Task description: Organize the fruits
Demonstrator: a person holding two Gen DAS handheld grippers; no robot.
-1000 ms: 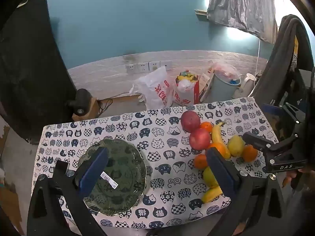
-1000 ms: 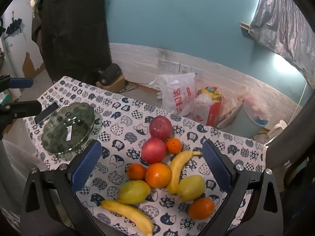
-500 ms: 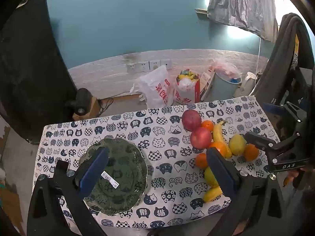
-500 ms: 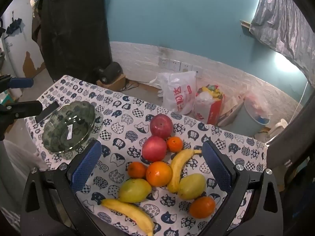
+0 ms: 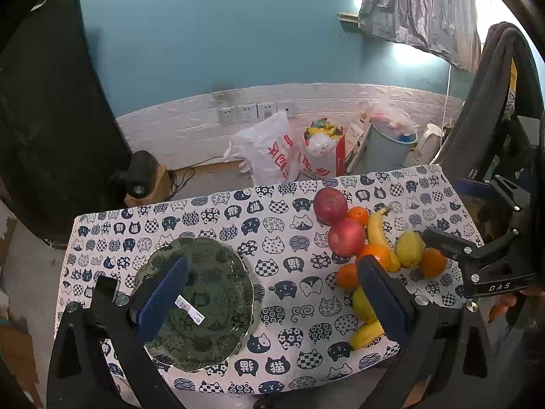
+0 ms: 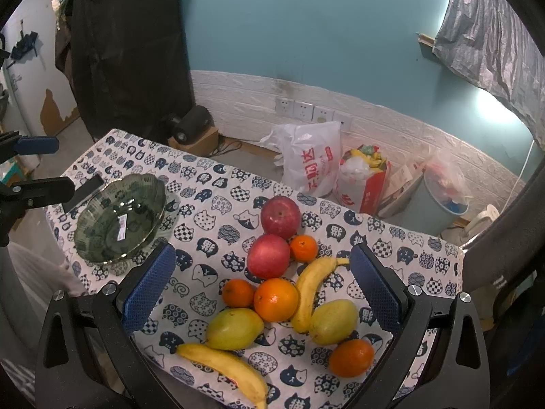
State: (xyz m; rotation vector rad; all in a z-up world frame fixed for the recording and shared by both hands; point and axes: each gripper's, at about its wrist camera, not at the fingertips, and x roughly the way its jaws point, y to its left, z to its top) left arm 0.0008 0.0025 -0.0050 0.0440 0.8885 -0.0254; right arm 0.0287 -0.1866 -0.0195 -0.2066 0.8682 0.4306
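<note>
I see the fruit clustered on the right side of the bench (image 6: 218,201): two red apples (image 6: 281,216), oranges (image 6: 276,299), two mangoes (image 6: 234,328) and two bananas (image 6: 311,288). The green glass bowl (image 6: 119,218) sits well apart, to the left. My right claw (image 6: 260,284) hangs spread wide above the fruit; my left claw (image 5: 269,298) is released too, above the bowl.

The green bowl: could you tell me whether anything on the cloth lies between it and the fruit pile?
Nothing visible does: only bare cat-print tablecloth lies between the green bowl and the nearest apple.
</note>
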